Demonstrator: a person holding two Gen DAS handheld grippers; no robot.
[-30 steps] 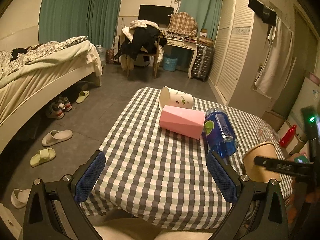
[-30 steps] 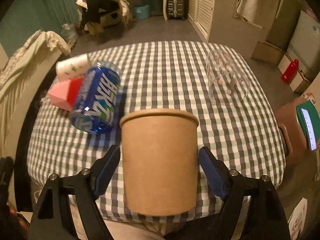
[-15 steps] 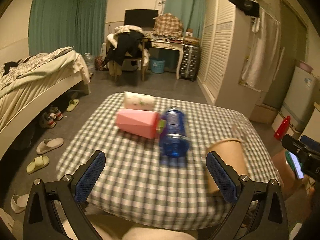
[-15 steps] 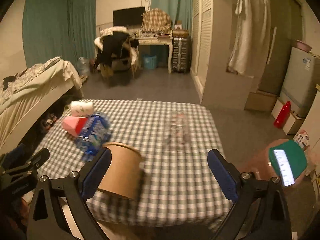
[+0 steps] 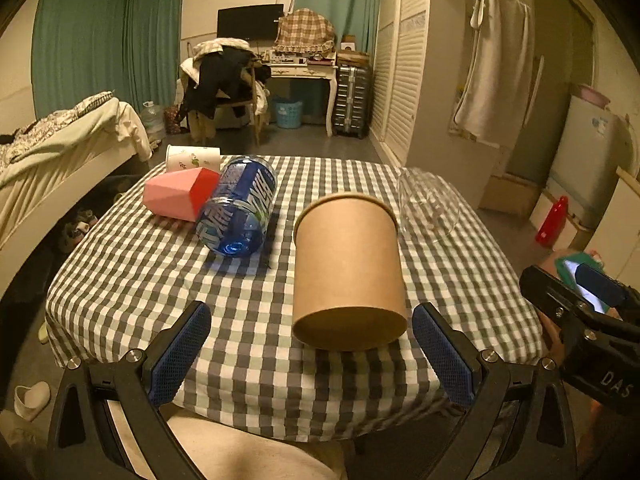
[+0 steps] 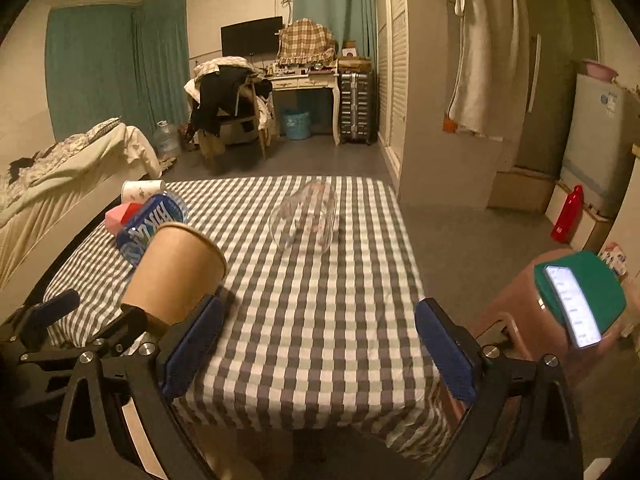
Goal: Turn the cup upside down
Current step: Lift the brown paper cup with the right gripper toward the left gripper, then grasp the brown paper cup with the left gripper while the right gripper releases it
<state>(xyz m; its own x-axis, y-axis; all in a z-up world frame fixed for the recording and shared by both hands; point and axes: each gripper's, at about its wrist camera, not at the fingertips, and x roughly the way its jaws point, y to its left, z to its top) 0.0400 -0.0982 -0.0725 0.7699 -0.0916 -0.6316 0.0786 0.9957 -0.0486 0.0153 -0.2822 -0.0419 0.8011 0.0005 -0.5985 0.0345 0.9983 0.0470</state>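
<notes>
Released since a second ago, the brown paper cup (image 5: 347, 268) now stands on the checked table (image 5: 248, 376), right of the blue bottle (image 5: 240, 208). Left gripper (image 5: 316, 350) brackets it, jaws wide, ready to grasp; right gripper (image 6: 320, 350) gapes empty.

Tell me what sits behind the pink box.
A white printed cup sits just behind the pink box. The box covers its lower edge, so how it rests is hidden.

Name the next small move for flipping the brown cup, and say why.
Probably ease the left gripper forward and close on the brown cup's sides. The cup lies on its side on the checked tablecloth, base toward that gripper, mouth away. It is lined up between the open fingers but untouched. The right gripper is open, with the cup outside its fingers.
</notes>
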